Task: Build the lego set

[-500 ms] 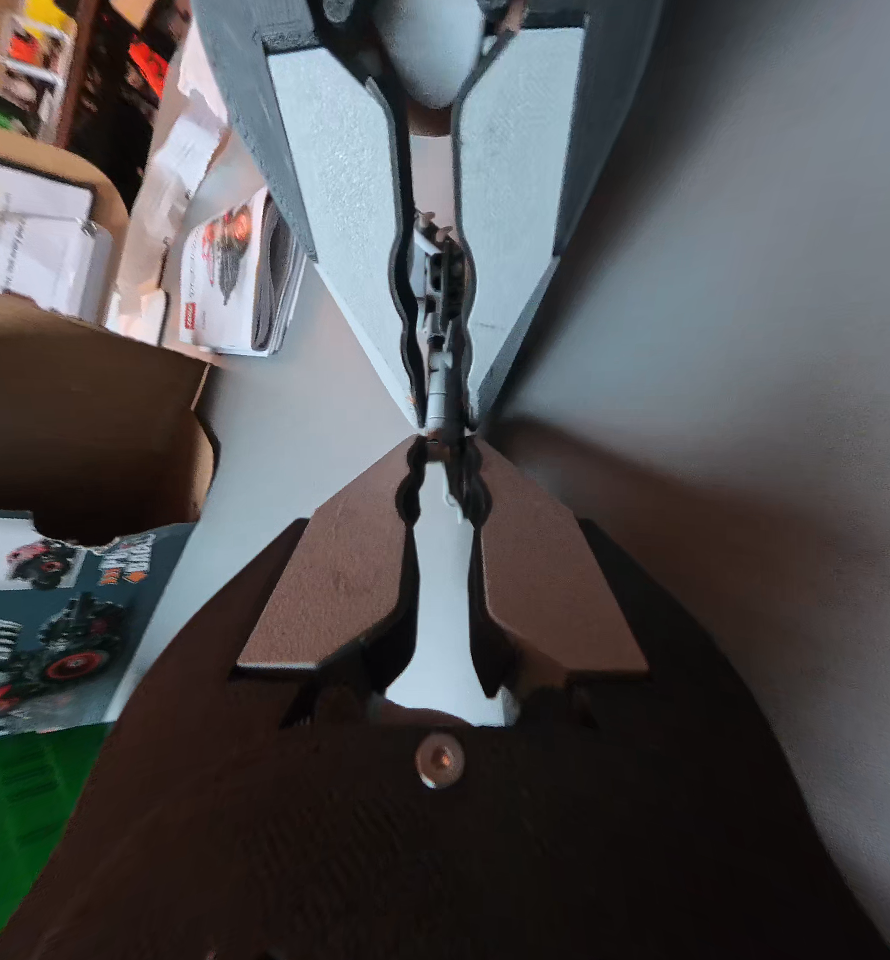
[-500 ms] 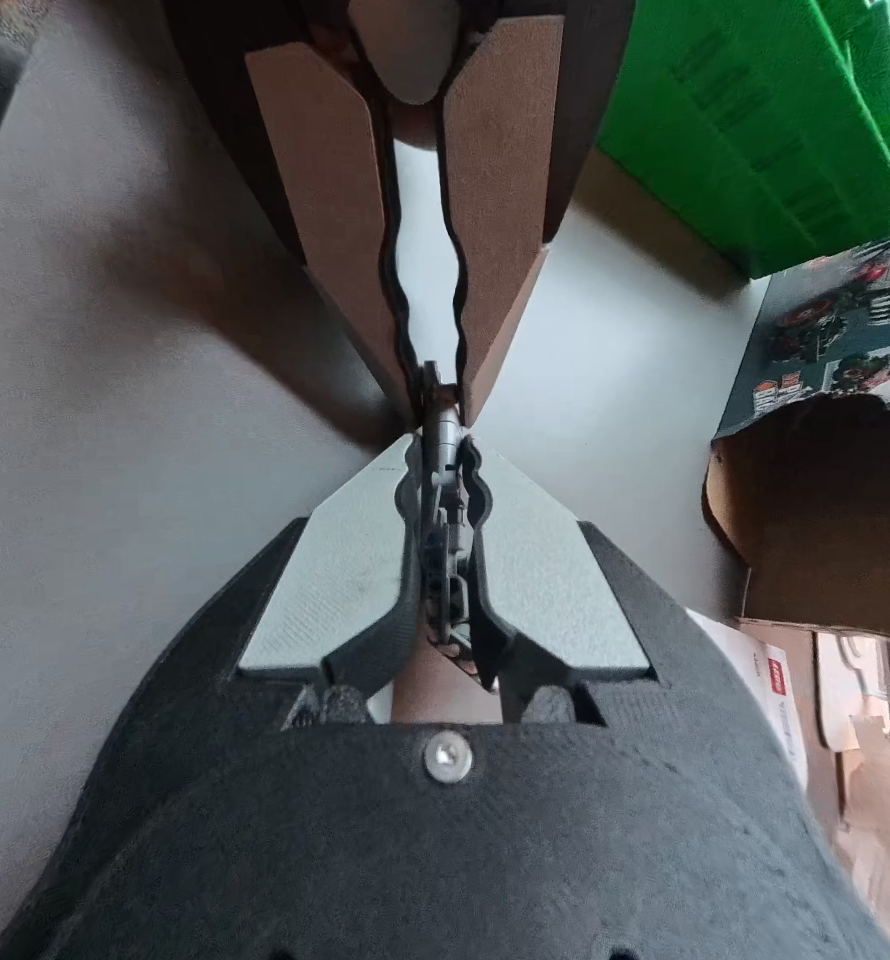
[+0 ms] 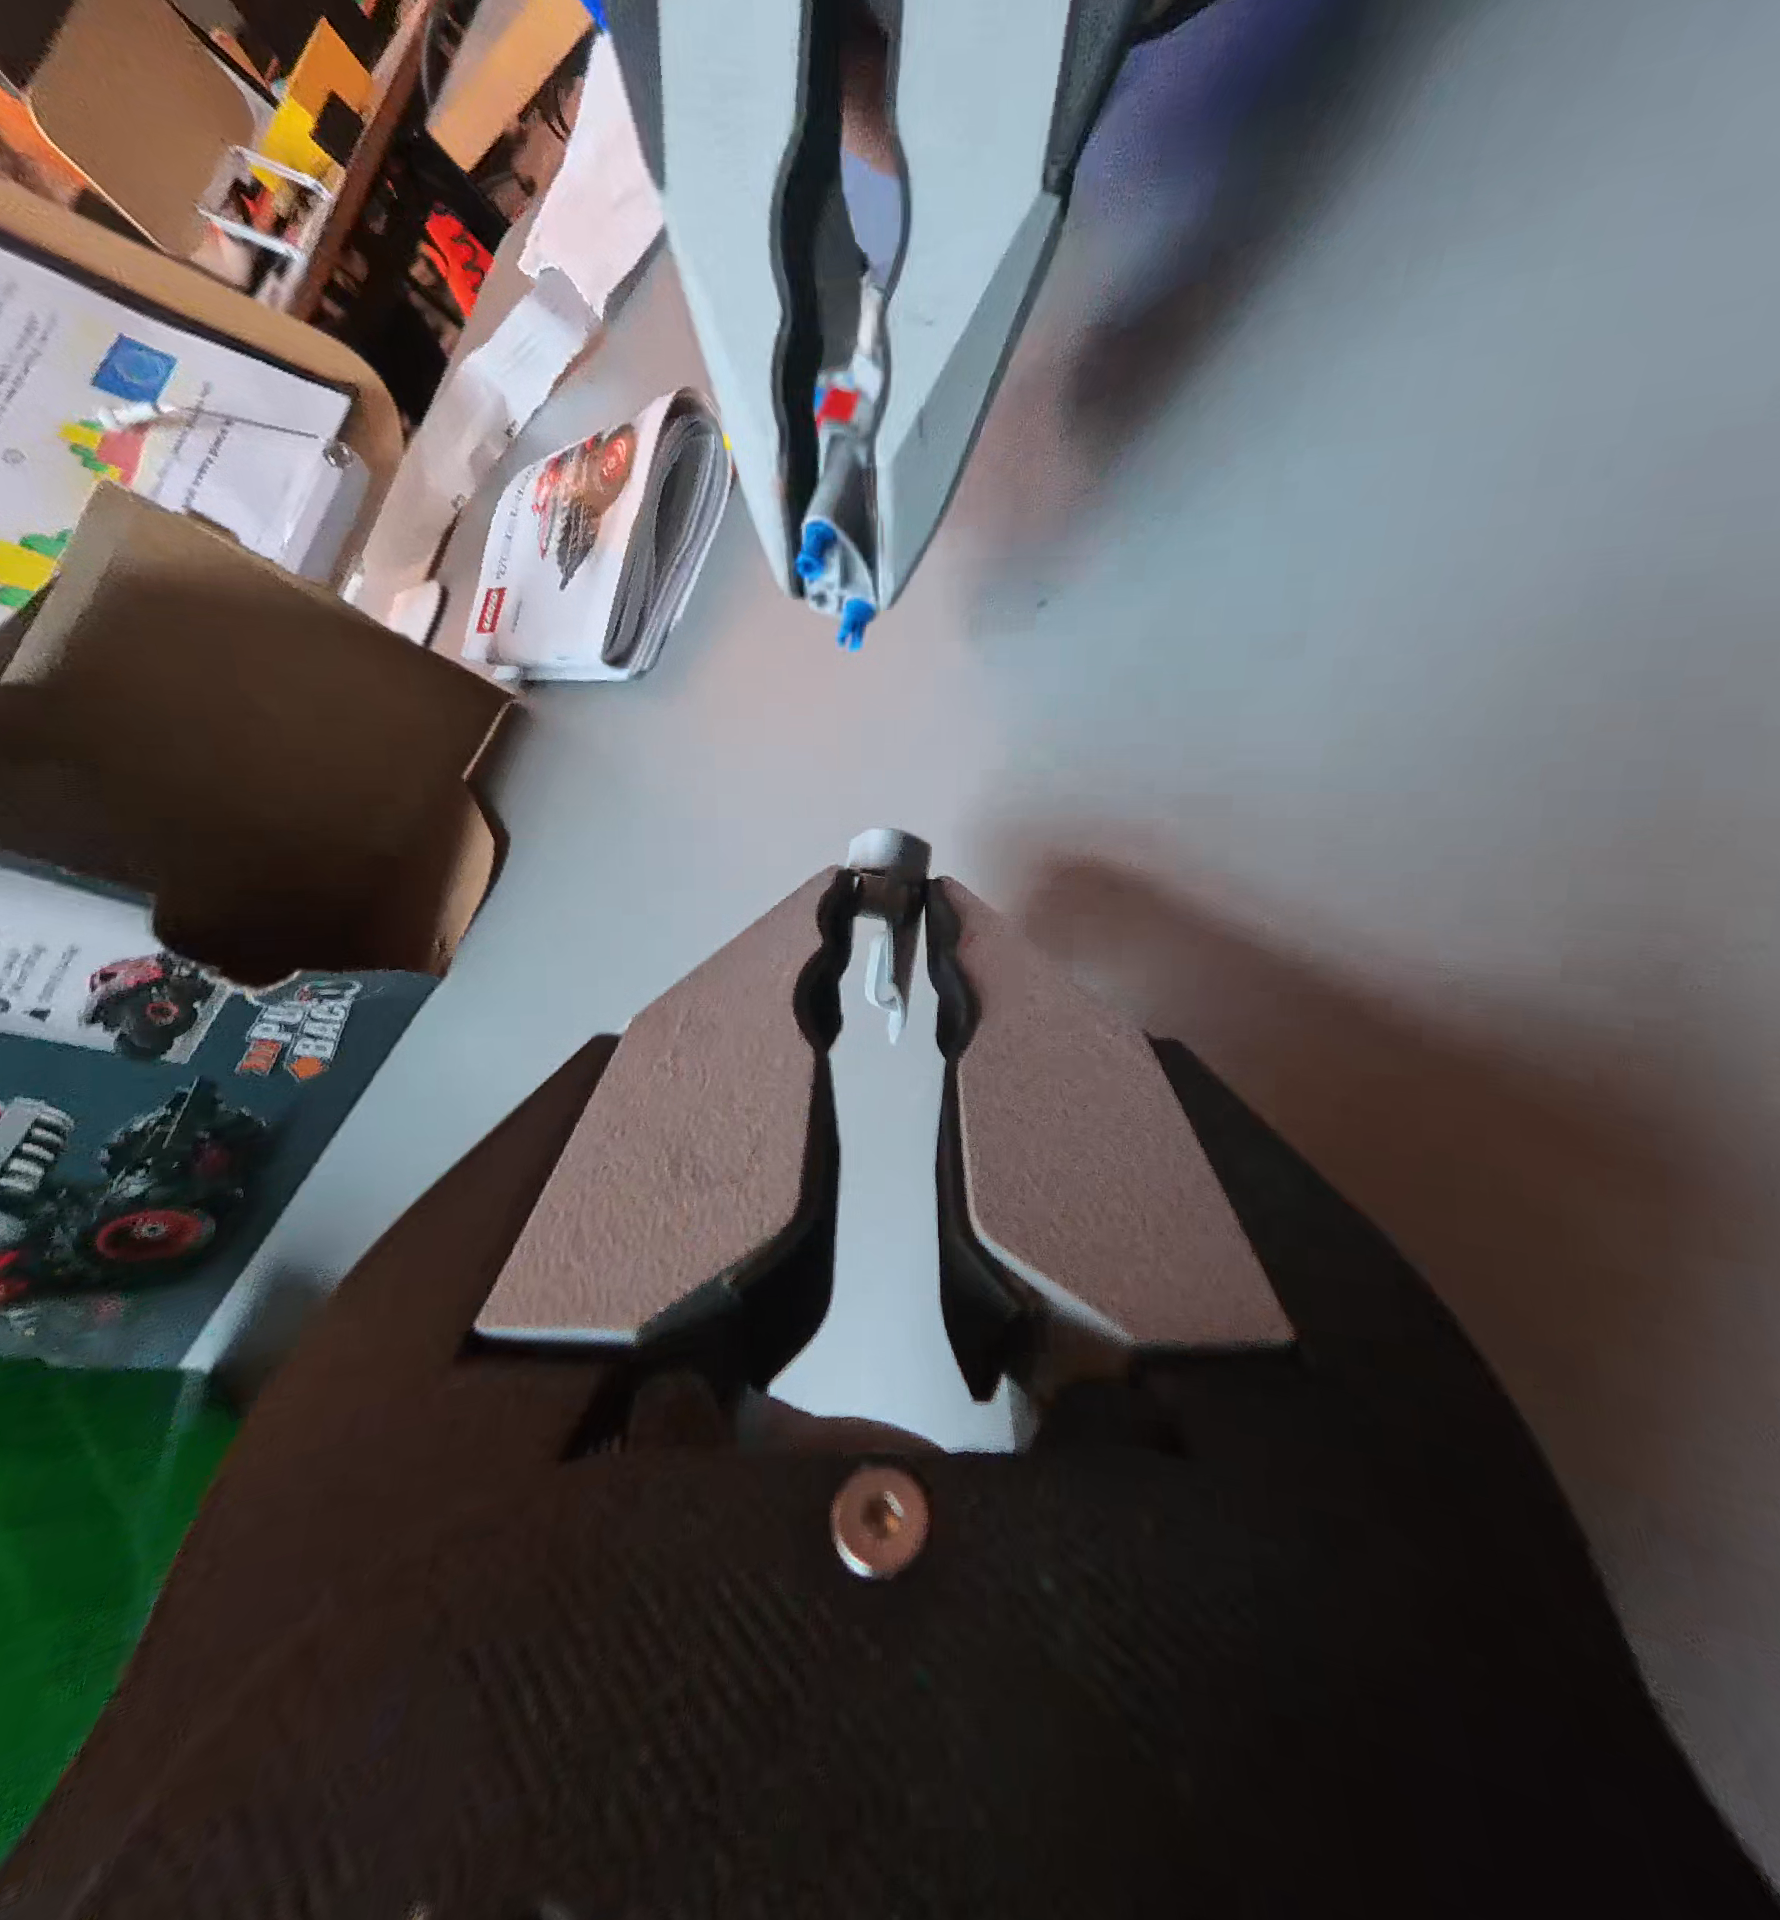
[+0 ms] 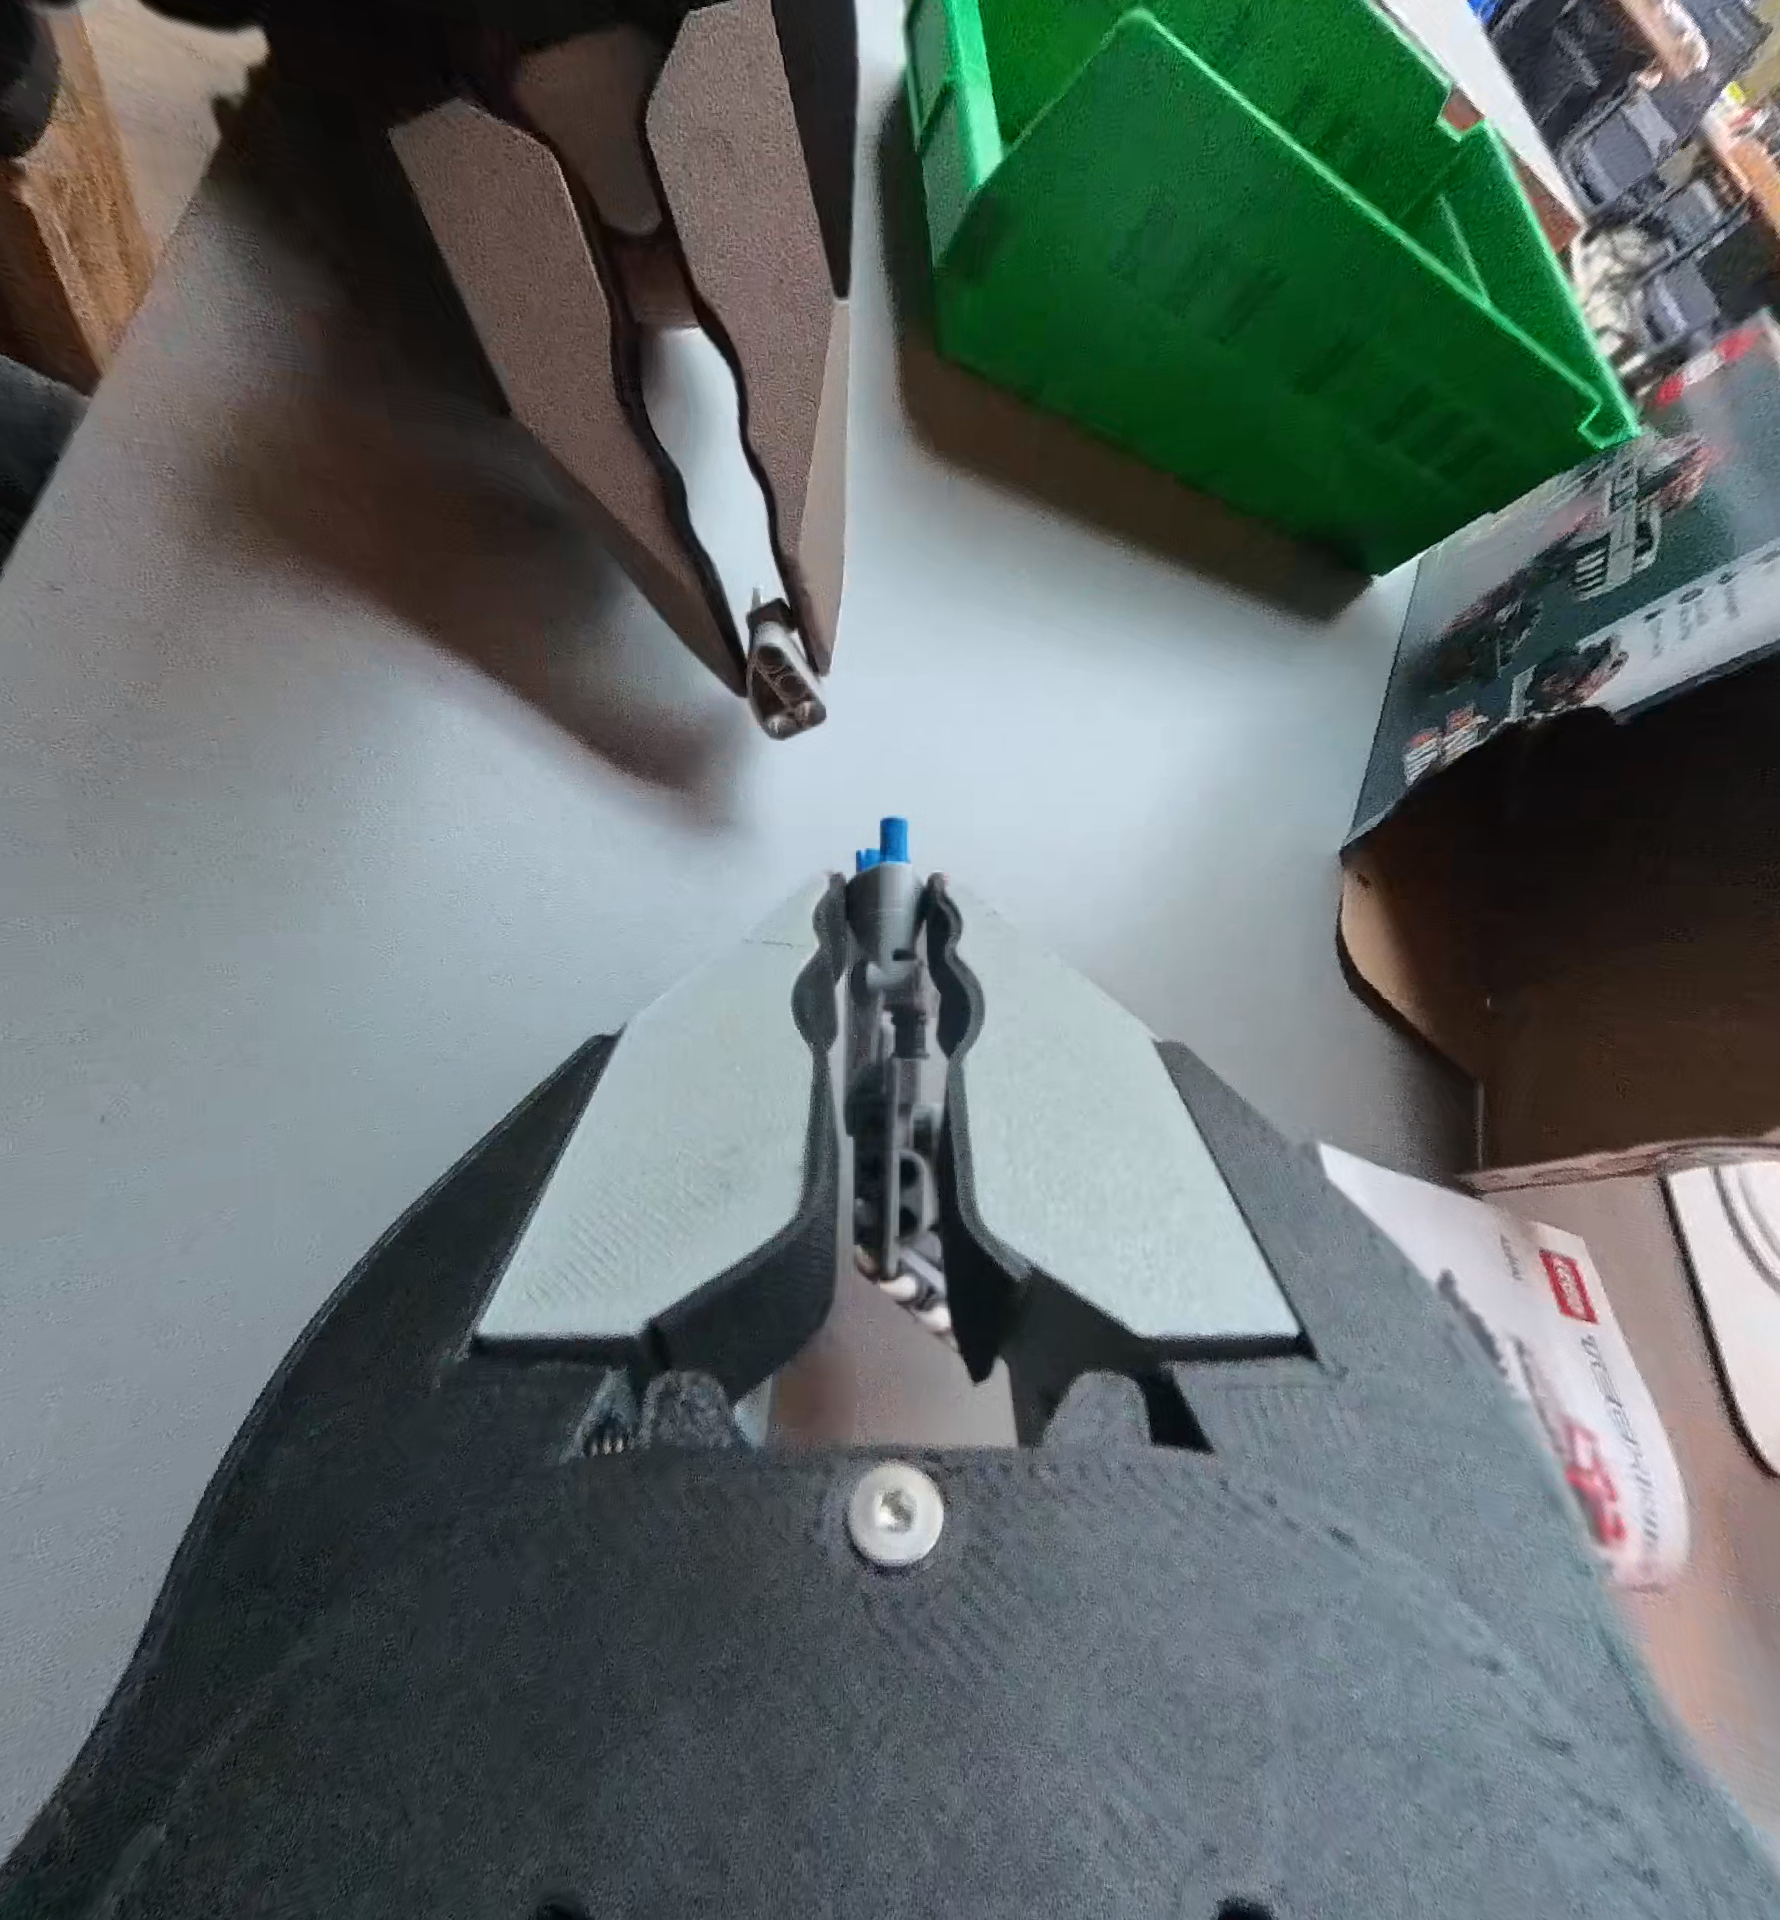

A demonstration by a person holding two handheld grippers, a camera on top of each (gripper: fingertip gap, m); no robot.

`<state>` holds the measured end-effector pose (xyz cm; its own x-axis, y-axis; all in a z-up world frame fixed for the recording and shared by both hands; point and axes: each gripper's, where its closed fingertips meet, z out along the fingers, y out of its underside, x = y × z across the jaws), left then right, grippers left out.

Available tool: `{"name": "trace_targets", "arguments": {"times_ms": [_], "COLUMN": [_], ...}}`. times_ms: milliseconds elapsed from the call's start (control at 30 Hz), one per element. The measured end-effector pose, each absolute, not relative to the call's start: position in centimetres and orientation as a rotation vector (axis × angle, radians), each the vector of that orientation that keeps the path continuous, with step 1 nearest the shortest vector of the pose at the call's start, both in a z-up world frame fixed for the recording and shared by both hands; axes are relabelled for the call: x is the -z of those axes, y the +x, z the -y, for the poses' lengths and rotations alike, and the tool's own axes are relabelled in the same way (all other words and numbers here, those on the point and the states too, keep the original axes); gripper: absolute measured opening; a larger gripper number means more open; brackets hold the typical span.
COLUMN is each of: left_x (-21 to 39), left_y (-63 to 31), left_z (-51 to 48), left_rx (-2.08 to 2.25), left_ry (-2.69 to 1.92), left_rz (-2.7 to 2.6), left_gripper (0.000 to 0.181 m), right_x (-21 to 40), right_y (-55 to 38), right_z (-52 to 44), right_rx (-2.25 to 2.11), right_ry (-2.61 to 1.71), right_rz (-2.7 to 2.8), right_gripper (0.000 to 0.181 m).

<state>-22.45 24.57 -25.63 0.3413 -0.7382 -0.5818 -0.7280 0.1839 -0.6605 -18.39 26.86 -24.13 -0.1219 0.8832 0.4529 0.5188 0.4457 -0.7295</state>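
My left gripper [image 3: 886,883], brown, is shut on a small light grey lego piece [image 3: 886,854] that sticks out past its tips; in the right wrist view [image 4: 784,698] that piece shows two round holes. My right gripper [image 4: 886,883], grey, is shut on a dark grey lego assembly [image 4: 891,1091] with blue pins [image 4: 891,836] at its front end. In the left wrist view the right gripper [image 3: 836,597] hangs opposite mine, with the blue pins [image 3: 850,627] poking out. The two grippers face each other with a gap of table between them.
The grey table [image 3: 1385,727] lies below. A folded instruction booklet [image 3: 595,551], an open cardboard box [image 3: 221,790] and the printed set box [image 3: 117,1153] lie at the left. Green bins [image 4: 1229,249] stand at the far right in the right wrist view. Tip to tip, the grippers are about 6 cm apart.
The grippers were tip to tip with their pieces touching. They have now drawn apart, each still holding its own piece.
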Motion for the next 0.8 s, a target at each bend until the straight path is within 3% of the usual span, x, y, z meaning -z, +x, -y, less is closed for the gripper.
{"name": "trace_targets", "arguments": {"times_ms": [67,233,400,500,667,800], "left_x": [26.0,24.7,21.9,20.9,20.6,20.8], "left_y": [-22.4,-22.5,-21.1,-20.4,-19.0,-18.8], "left_z": [-25.2,-26.5,-25.5,-25.4,-25.0,-25.0], "left_rx": [-0.034,-0.266,-0.761,-0.780,-0.707,-0.650], "left_ry": [-1.503,-1.292,-0.837,-0.810,-0.808,-0.835], "left_rz": [-1.382,-1.351,-1.371,-1.319,-1.307,-1.304], "left_gripper": [0.012,0.012,0.011,0.012,0.009,0.012], "right_x": [25.5,25.6,22.6,21.4,21.1,21.2], "right_y": [-18.1,-18.7,-18.9,-19.4,-20.2,-20.0], "right_z": [-27.3,-27.4,-25.9,-24.3,-24.0,-24.3], "right_rx": [-0.526,-0.683,-0.968,-1.116,-1.002,-0.928], "right_ry": [-1.277,-1.411,-1.406,-1.389,-1.324,-1.280], "right_rz": [1.804,1.750,1.620,1.597,1.593,1.603], "right_gripper": [0.013,0.039,0.038,0.043,0.025,0.022]}}
